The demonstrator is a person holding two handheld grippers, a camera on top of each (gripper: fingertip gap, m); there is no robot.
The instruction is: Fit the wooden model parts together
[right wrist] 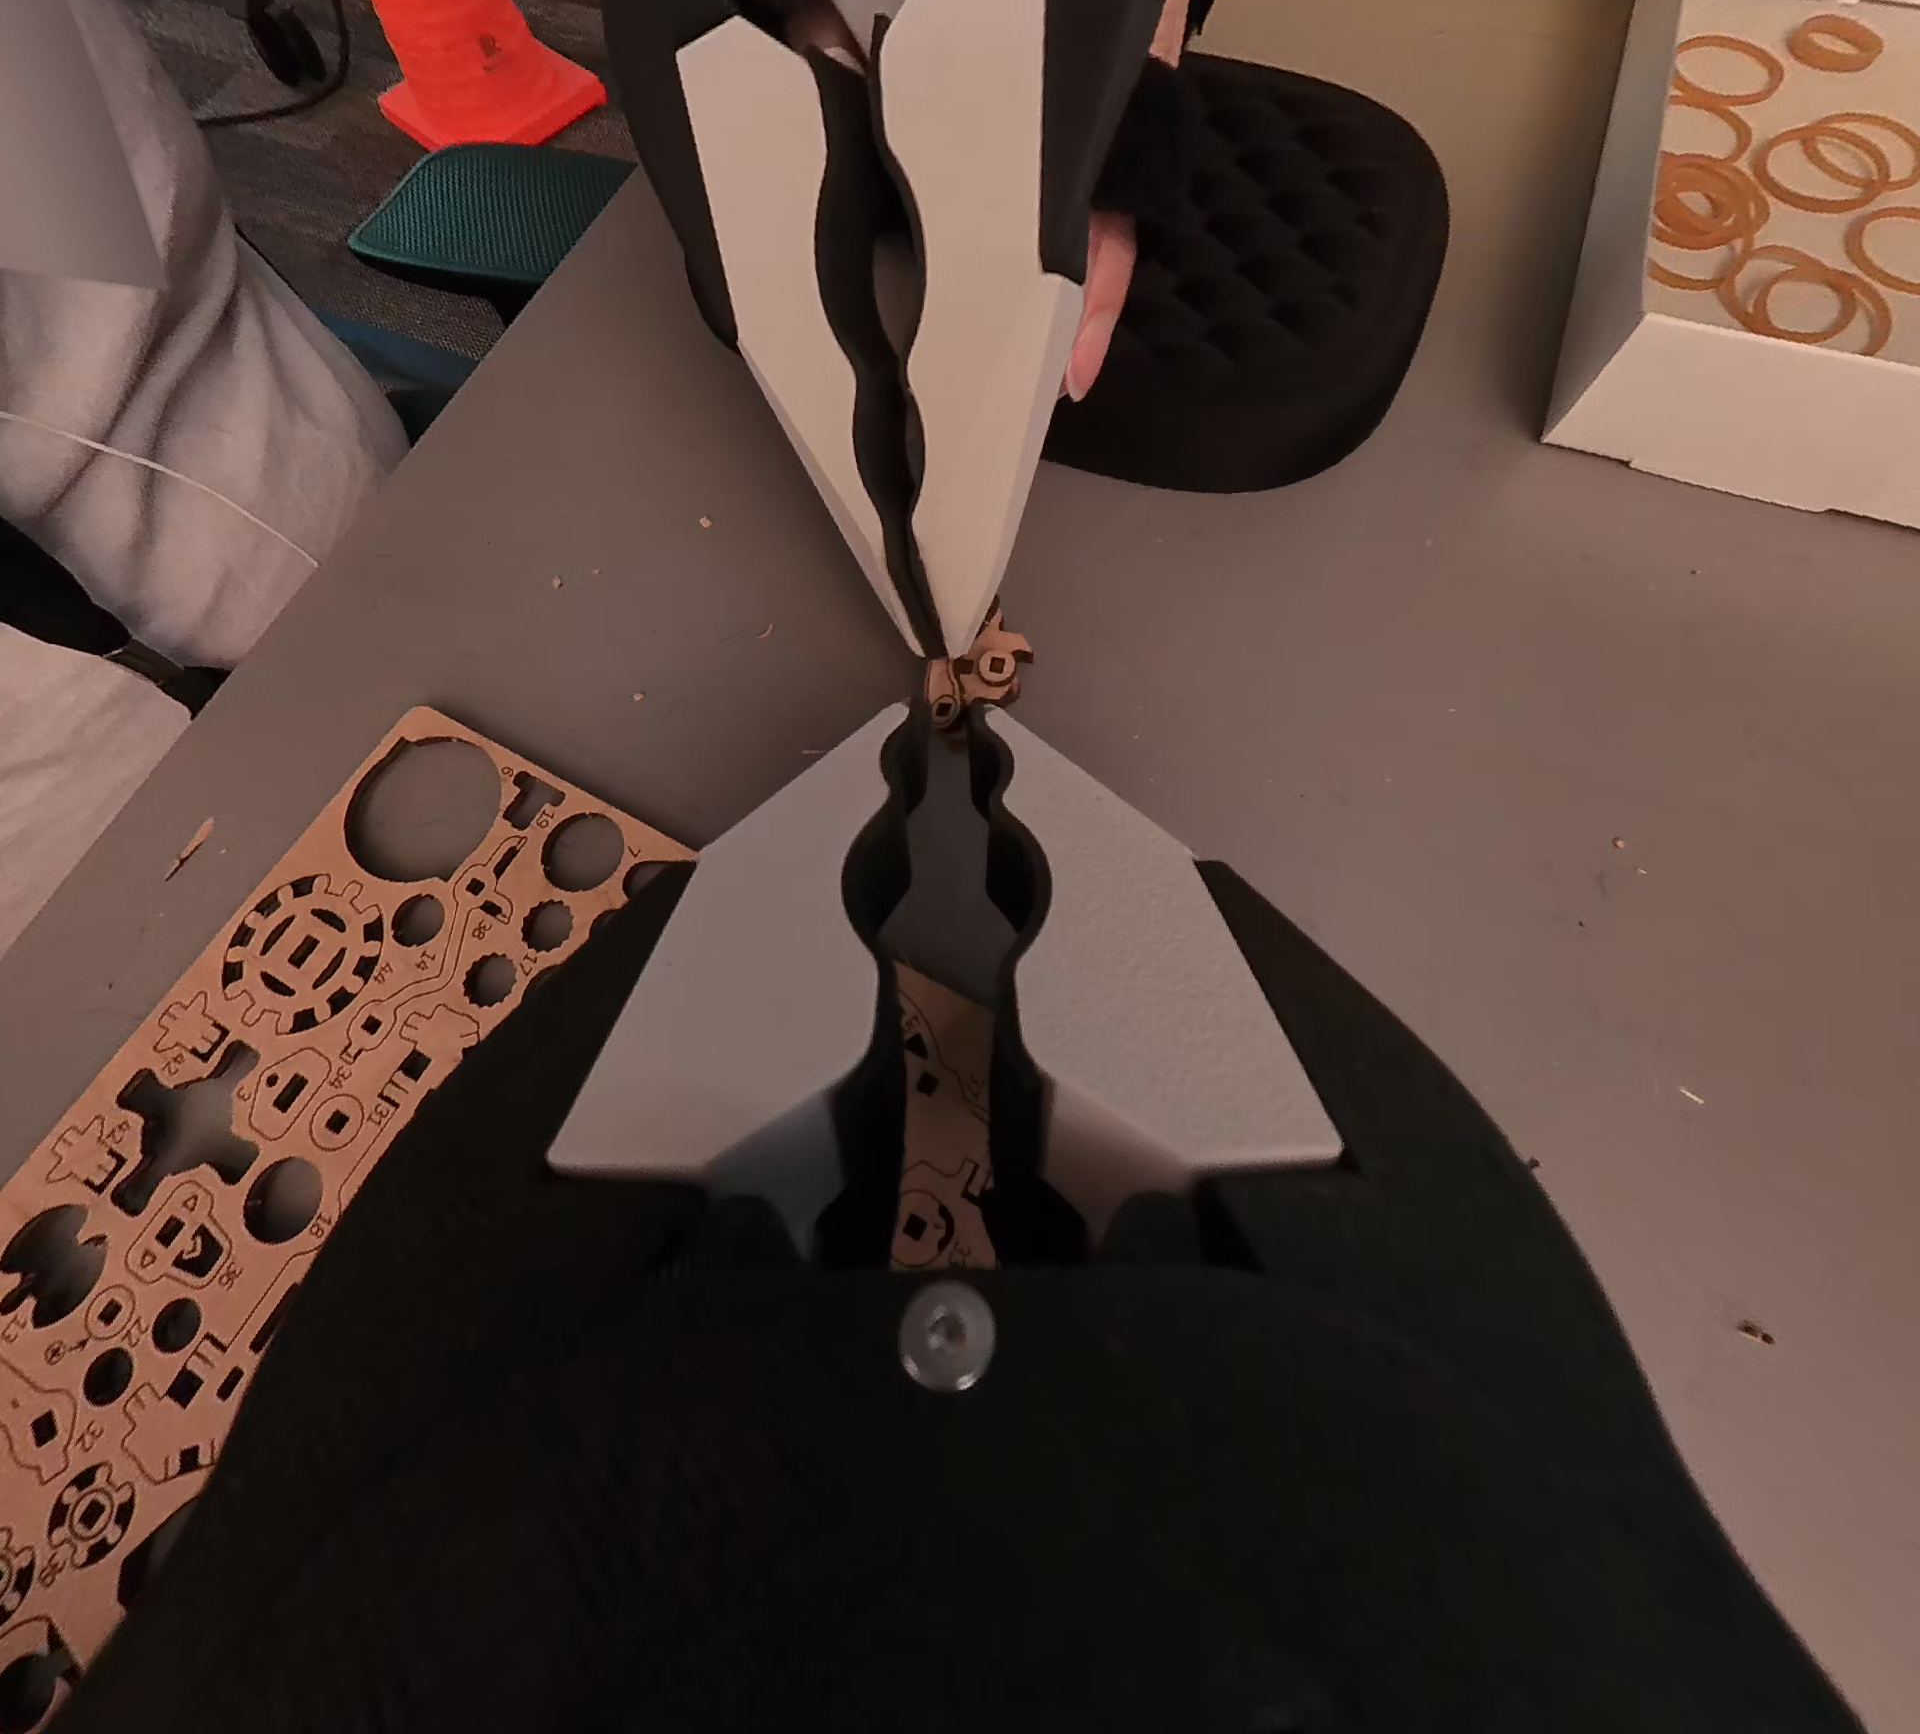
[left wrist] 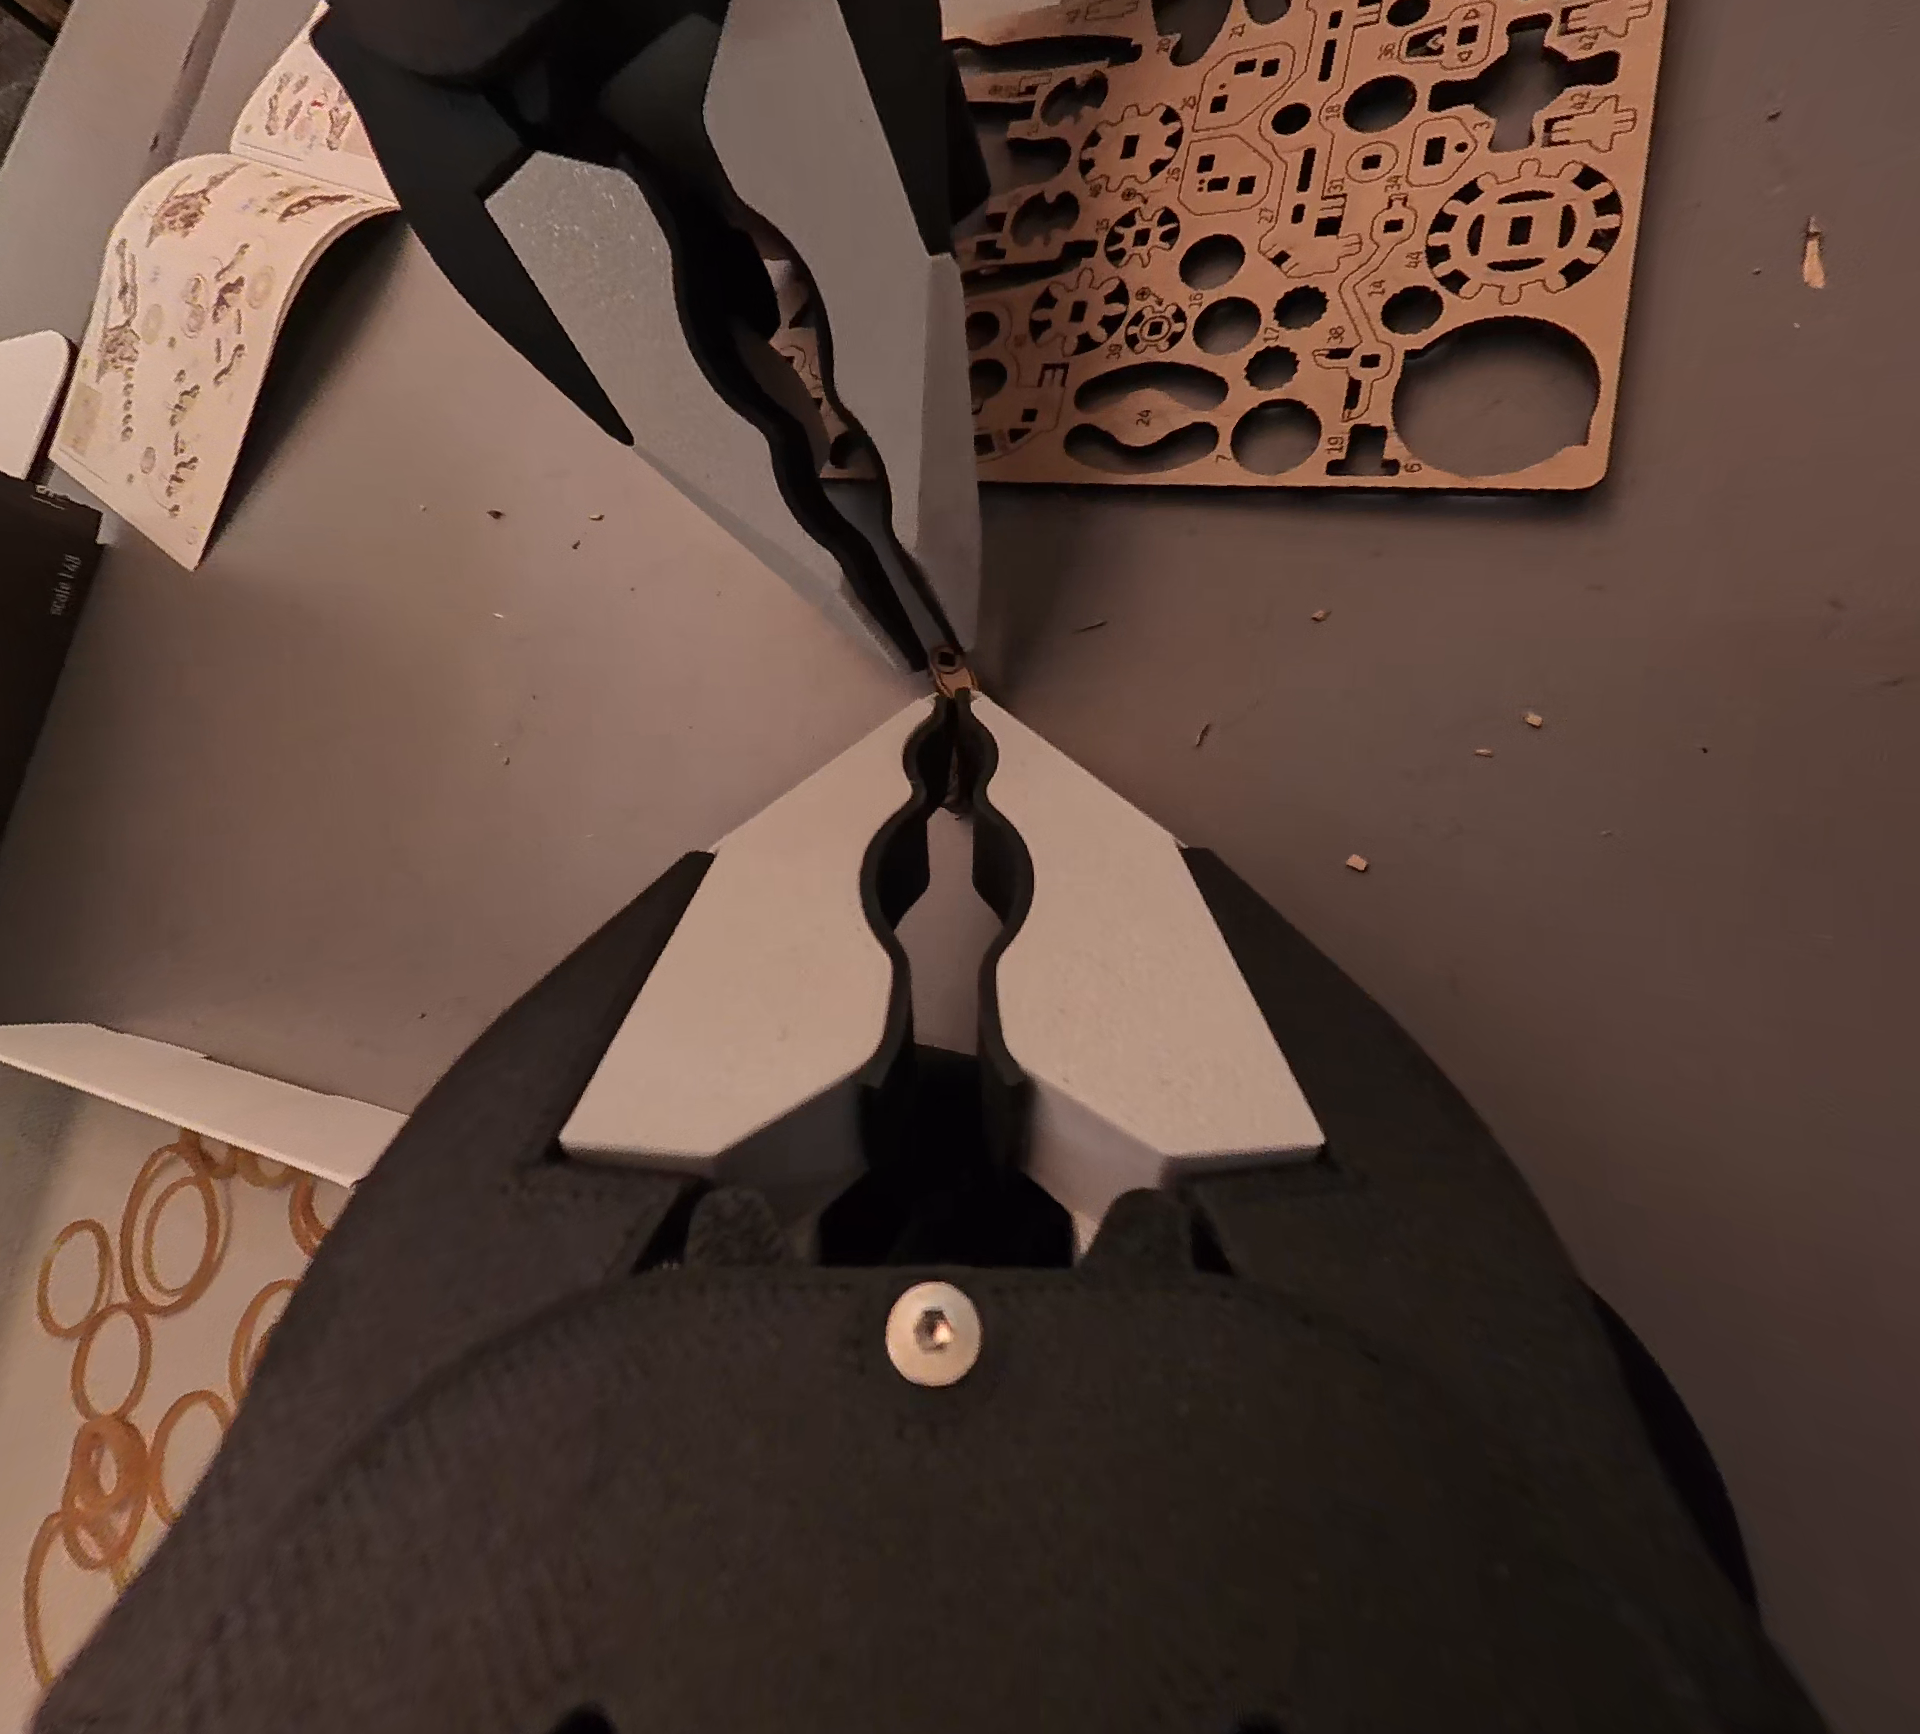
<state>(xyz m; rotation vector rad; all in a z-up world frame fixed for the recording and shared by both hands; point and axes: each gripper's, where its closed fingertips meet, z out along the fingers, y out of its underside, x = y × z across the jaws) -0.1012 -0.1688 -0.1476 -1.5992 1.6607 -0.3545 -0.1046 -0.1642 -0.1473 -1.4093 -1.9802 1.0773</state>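
Observation:
Both grippers meet tip to tip above the grey table [left wrist: 1455, 853]. My left gripper [left wrist: 951, 710] comes from below in its own view and is shut on a small wooden part [left wrist: 949, 682]. My right gripper [left wrist: 938, 650] comes from above and is shut on the same cluster. In the right wrist view, my right gripper [right wrist: 948, 720] pinches a small wooden piece with a square hole [right wrist: 941, 697]. That piece touches a small wooden gear piece [right wrist: 995, 664] at the tips of the left gripper [right wrist: 940, 645]. I cannot tell whether the two pieces are joined.
A laser-cut plywood sheet [left wrist: 1351, 178] with many empty cut-outs lies at the back right; it also shows in the right wrist view [right wrist: 208, 1113]. An instruction booklet [left wrist: 187, 313] lies at the left. A white box of rubber bands [right wrist: 1766, 230], a black foam pad [right wrist: 1247, 282] and wood crumbs are on the table. Both grippers' tips are close together, under 4 cm apart.

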